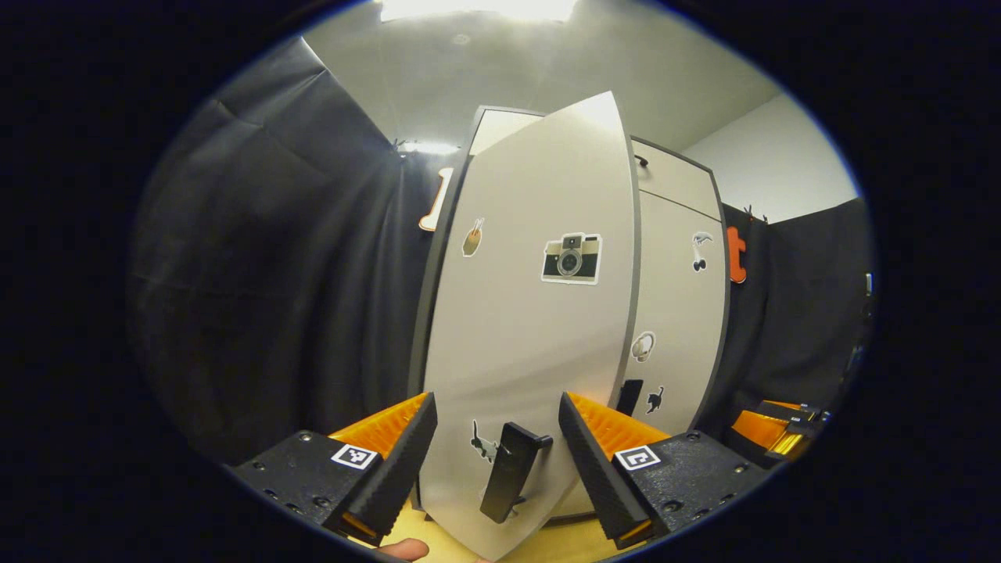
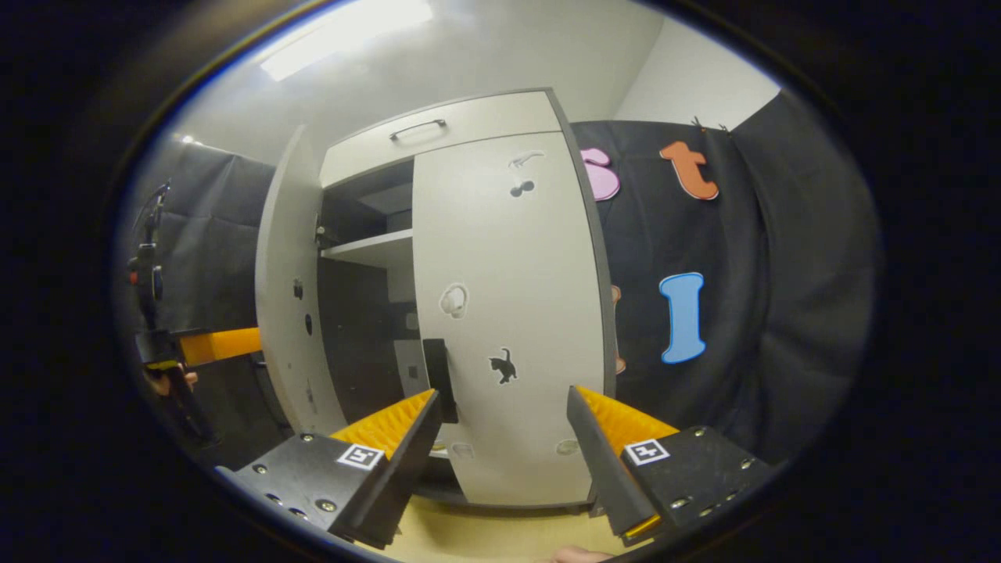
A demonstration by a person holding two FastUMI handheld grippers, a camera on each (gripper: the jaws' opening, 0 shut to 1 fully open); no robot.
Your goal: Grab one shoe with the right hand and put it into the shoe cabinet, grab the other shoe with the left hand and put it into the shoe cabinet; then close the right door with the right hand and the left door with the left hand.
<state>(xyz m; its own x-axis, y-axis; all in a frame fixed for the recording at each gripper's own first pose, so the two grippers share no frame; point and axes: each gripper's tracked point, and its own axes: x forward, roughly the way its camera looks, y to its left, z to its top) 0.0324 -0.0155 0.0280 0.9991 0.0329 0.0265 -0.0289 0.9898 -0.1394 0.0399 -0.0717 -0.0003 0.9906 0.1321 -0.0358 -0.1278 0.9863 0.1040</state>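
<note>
The left gripper has its fingers wide apart, and the black handle of the left door sits between them, but I cannot tell if it touches them. That door is part way open, while the right door of the cabinet is shut, and through the gap in the right gripper view you can see a shelf inside. The right gripper is open too, holding nothing, close in front of the right door.
</note>
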